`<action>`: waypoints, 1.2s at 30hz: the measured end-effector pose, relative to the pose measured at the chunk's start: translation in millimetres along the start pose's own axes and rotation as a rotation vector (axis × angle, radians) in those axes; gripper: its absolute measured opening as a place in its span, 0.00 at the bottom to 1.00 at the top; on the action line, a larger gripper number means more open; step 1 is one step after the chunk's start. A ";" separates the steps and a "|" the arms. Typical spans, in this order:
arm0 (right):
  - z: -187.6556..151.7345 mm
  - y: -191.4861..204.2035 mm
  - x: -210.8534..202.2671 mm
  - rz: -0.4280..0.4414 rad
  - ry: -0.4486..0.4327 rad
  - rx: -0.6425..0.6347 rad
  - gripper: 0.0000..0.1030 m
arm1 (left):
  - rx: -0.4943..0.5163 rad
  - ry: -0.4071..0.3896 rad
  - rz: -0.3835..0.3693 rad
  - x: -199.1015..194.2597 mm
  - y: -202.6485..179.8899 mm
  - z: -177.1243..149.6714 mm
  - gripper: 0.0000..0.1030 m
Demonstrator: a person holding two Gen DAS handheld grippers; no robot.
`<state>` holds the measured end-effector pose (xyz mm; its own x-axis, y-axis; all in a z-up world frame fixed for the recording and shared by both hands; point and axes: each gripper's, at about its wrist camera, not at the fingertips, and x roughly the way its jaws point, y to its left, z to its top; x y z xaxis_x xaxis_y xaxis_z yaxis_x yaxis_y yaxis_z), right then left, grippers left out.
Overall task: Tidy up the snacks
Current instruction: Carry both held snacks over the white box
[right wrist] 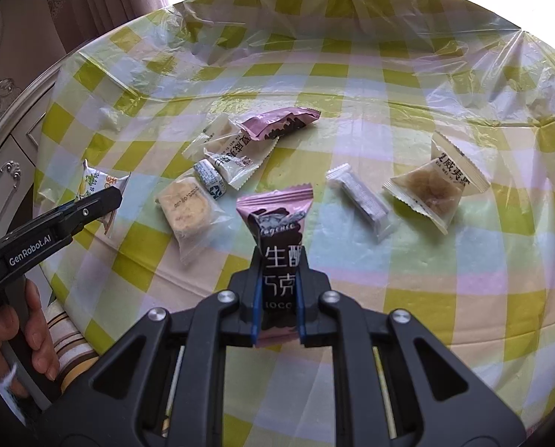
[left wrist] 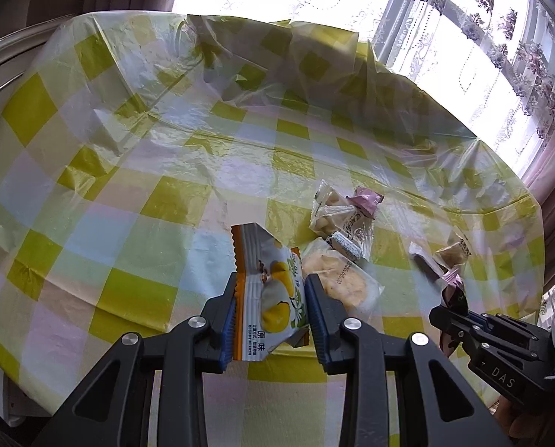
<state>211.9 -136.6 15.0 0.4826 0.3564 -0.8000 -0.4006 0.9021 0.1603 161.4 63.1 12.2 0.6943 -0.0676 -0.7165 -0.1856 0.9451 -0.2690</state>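
Note:
My left gripper [left wrist: 271, 300] is shut on an orange-and-white snack packet [left wrist: 266, 283] with a yellow fruit picture, held above the table; it also shows in the right wrist view [right wrist: 102, 205]. My right gripper [right wrist: 279, 279] is shut on a pink-and-dark chocolate packet [right wrist: 277, 223], held upright over the table. On the checked cloth lie a round biscuit in clear wrap [right wrist: 188, 212], a small blue-white candy [right wrist: 210, 178], a white nut packet [right wrist: 232, 156], a second pink packet [right wrist: 281, 123], a white bar [right wrist: 363, 197] and a clear packet of nuts [right wrist: 433, 186].
The round table [right wrist: 445, 305] wears a yellow-green checked plastic cloth, crumpled at the far edge [left wrist: 240, 56]. Lace curtains and a bright window [left wrist: 482, 37] stand behind. A white cabinet [right wrist: 9, 138] is at the left. A hand [right wrist: 35, 339] holds the left gripper.

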 end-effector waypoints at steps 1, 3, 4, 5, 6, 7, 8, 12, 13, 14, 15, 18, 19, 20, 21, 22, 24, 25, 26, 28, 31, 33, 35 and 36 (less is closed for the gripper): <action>-2.4 0.7 -3.3 0.002 -0.002 0.001 0.16 | 0.003 -0.001 -0.001 -2.9 -3.1 -1.8 0.34; -7.7 1.8 -10.7 0.004 -0.007 0.001 0.16 | 0.015 -0.004 -0.003 -7.9 -10.4 -5.1 0.34; -10.1 2.0 -14.4 0.005 -0.011 0.002 0.16 | 0.022 -0.004 -0.006 -10.5 -14.6 -7.1 0.34; -12.7 1.8 -18.2 0.006 -0.015 0.005 0.16 | 0.028 -0.005 -0.011 -12.9 -18.9 -9.2 0.34; -15.1 0.9 -21.8 0.005 -0.018 0.010 0.16 | 0.034 -0.005 -0.017 -15.0 -23.2 -11.4 0.34; -17.0 0.2 -24.9 0.004 -0.019 0.014 0.16 | 0.039 -0.003 -0.024 -16.6 -27.5 -13.4 0.34; -18.8 -0.7 -28.1 0.005 -0.021 0.017 0.16 | 0.044 0.000 -0.033 -17.8 -31.9 -15.4 0.34; -28.8 -5.8 -40.3 0.001 -0.023 0.030 0.16 | 0.075 0.008 -0.062 -22.7 -50.0 -22.6 0.34; -31.4 -7.6 -42.9 -0.002 -0.023 0.038 0.16 | 0.080 0.010 -0.072 -23.9 -54.3 -24.3 0.34; -33.7 -9.6 -45.2 -0.005 -0.020 0.045 0.16 | 0.086 0.013 -0.080 -25.0 -58.7 -26.0 0.34; -36.2 -11.7 -47.9 -0.007 -0.019 0.052 0.16 | 0.094 0.016 -0.088 -26.1 -63.1 -28.2 0.34; -43.3 -18.3 -57.9 -0.024 -0.021 0.066 0.16 | 0.115 0.024 -0.116 -28.4 -76.7 -33.3 0.34; -45.9 -21.1 -61.3 -0.031 -0.021 0.071 0.16 | 0.123 0.029 -0.124 -28.8 -81.6 -34.8 0.34; -48.7 -24.4 -64.7 -0.037 -0.022 0.079 0.16 | 0.132 0.033 -0.132 -29.5 -87.1 -36.8 0.34; -51.8 -28.7 -68.7 -0.043 -0.023 0.088 0.16 | 0.142 0.037 -0.140 -30.1 -92.6 -38.6 0.34; -55.0 -32.8 -72.7 -0.048 -0.025 0.097 0.16 | 0.151 0.042 -0.149 -30.6 -98.7 -40.8 0.34; -61.7 -41.9 -81.2 -0.060 -0.030 0.116 0.16 | 0.166 0.057 -0.171 -31.6 -110.5 -45.5 0.34; -65.6 -46.5 -85.4 -0.064 -0.033 0.125 0.16 | 0.176 0.063 -0.181 -31.9 -116.9 -47.9 0.34; -68.9 -50.7 -89.6 -0.069 -0.035 0.133 0.16 | 0.189 0.068 -0.189 -32.4 -123.8 -50.9 0.34; -75.0 -58.3 -97.9 -0.082 -0.041 0.144 0.16 | 0.213 0.080 -0.207 -33.0 -136.9 -56.0 0.34; -83.8 -70.0 -110.6 -0.099 -0.051 0.158 0.16 | 0.241 0.093 -0.230 -34.8 -153.9 -62.1 0.34; -91.1 -77.4 -118.3 -0.109 -0.056 0.166 0.16 | 0.256 0.106 -0.248 -34.9 -164.3 -65.8 0.34; -98.6 -85.1 -125.4 -0.119 -0.060 0.178 0.16 | 0.273 0.120 -0.264 -34.4 -175.2 -70.2 0.34; -102.3 -88.9 -129.1 -0.124 -0.062 0.182 0.16 | 0.283 0.126 -0.271 -34.4 -181.1 -72.8 0.34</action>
<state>105.6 -287.7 44.9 0.5687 0.2491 -0.7839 -0.1904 0.9670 0.1691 120.5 -129.0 38.7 0.5982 -0.3477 -0.7219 0.2030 0.9373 -0.2833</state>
